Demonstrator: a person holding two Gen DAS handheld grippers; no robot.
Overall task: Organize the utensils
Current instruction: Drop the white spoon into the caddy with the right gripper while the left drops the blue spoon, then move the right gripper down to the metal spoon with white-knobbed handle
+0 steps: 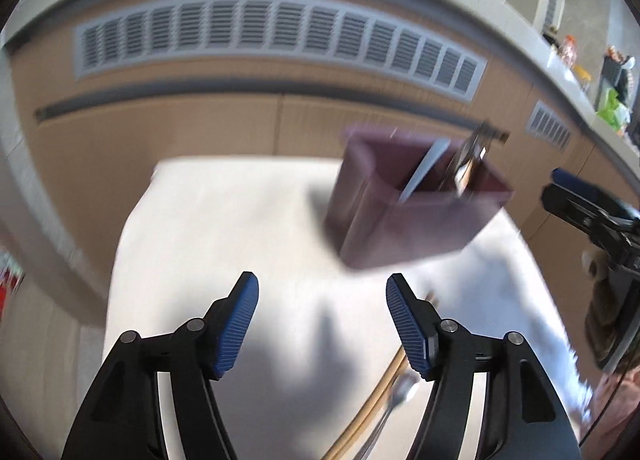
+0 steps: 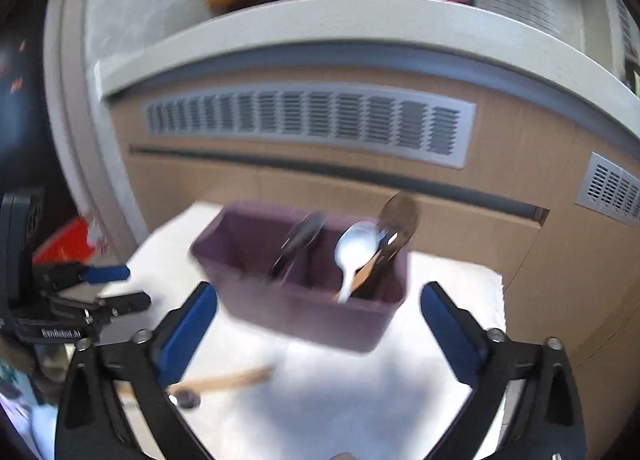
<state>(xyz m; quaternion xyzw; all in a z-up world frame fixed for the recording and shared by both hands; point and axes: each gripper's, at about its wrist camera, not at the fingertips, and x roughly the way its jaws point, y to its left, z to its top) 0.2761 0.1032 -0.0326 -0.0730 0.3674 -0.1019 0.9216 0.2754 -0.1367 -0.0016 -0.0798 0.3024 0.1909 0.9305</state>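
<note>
step: reaching for loose utensils | left claw (image 1: 322, 324): jaws spread, nothing between | right claw (image 2: 318, 324): jaws wide, empty | purple bin (image 2: 304, 280): on white worktop (image 2: 320, 400), already holding white spoon (image 2: 356, 248) and dark utensils | chopsticks (image 2: 224, 380) and metal spoon (image 2: 186, 398): lying near front | tip: descend slowly, close across both sticks, lift level, drop upright in bin

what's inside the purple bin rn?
Purple bin: a white spoon, a dark metal utensil and a brown spoon stand inside. Their lower ends and the bin's bottom are hidden by its walls.
</note>
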